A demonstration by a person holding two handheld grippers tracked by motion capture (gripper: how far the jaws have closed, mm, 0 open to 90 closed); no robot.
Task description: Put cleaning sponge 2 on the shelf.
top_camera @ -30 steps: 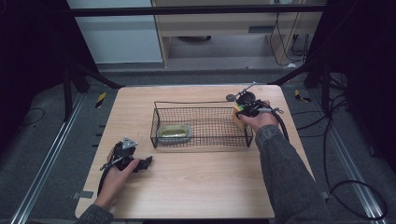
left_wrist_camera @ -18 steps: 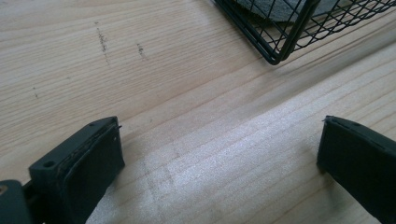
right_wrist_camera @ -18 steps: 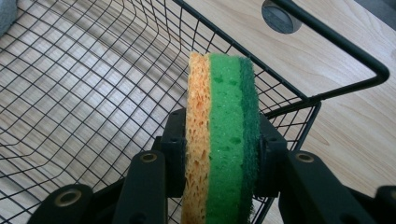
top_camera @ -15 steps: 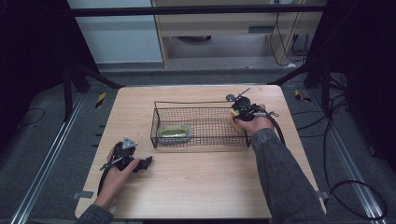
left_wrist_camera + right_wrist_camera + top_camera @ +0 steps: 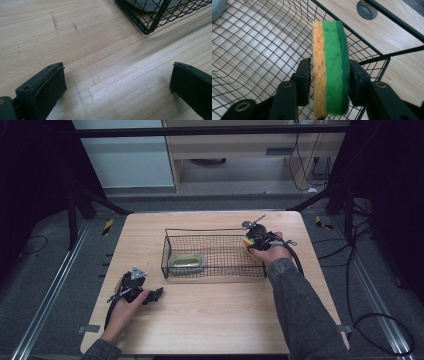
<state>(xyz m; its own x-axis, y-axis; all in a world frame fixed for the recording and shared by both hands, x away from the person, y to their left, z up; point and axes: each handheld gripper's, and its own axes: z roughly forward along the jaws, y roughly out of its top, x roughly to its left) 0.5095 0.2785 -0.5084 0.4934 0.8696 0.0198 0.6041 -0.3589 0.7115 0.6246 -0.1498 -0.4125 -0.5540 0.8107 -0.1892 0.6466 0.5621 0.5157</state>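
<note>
**One of most things, two grippers**

One wire basket (image 5: 215, 254) stands on the one wooden table (image 5: 210, 320), toward its far edge. One sponge (image 5: 331, 67) is in view, a single piece with an orange layer and a green layer. One shallow greenish dish (image 5: 187, 261) lies inside the basket, at its left end. One small round grey disc (image 5: 366, 9) sits on the table just beyond the basket's far right corner. There are two grippers: the right gripper (image 5: 329, 75) at the basket's right end and the left gripper (image 5: 117, 82) near the table's near left corner. Two hands hold them, one each.
</note>
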